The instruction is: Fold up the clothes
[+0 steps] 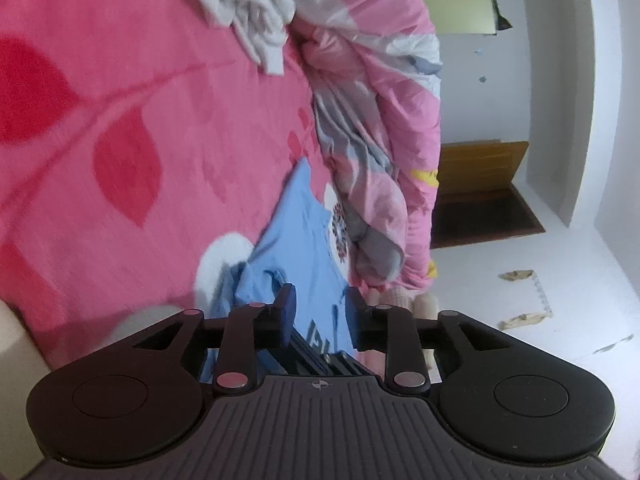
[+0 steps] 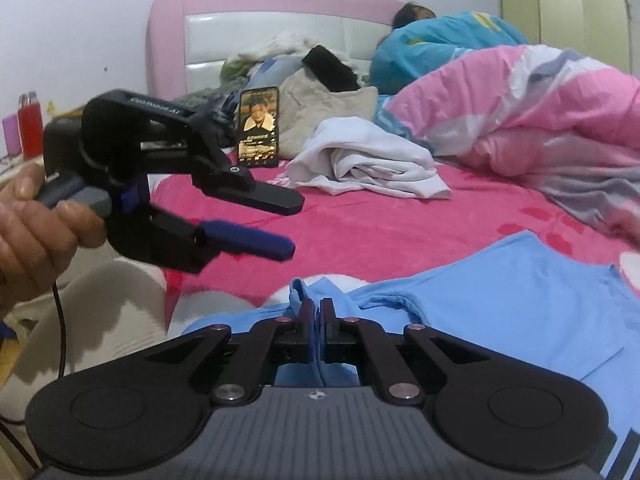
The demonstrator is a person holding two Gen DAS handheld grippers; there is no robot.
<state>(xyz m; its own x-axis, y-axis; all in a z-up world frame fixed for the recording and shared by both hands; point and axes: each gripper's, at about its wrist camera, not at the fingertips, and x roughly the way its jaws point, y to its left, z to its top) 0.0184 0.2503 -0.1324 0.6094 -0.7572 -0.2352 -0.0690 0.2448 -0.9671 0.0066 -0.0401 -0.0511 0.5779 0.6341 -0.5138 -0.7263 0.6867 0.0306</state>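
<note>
Right gripper (image 2: pixel 317 320) jaws clamping light-blue cotton T-shirt (image 2: pixel 500 300) edge on pink bed (image 2: pixel 380 232); left gripper (image 2: pixel 296 224) jaws apart, empty. Lifting fold evenly advisable, keeping edge taut.

Black left gripper (image 2: pixel 294 226), blue-padded fingers (image 2: pixel 248 240), trailing black cable (image 2: pixel 60 328)

Shirt (image 2: pixel 500 300) flat on the near part of the bed (image 2: pixel 360 224), with a bunched garment (image 2: pixel 368 160) farther back. Quilt (image 2: pixel 540 120) heaped to the right of both. Phone (image 2: pixel 259 127) upright behind the garment, before the headboard (image 2: pixel 260 24). Bottles (image 2: pixel 28 124) far left, off the bed.
</note>
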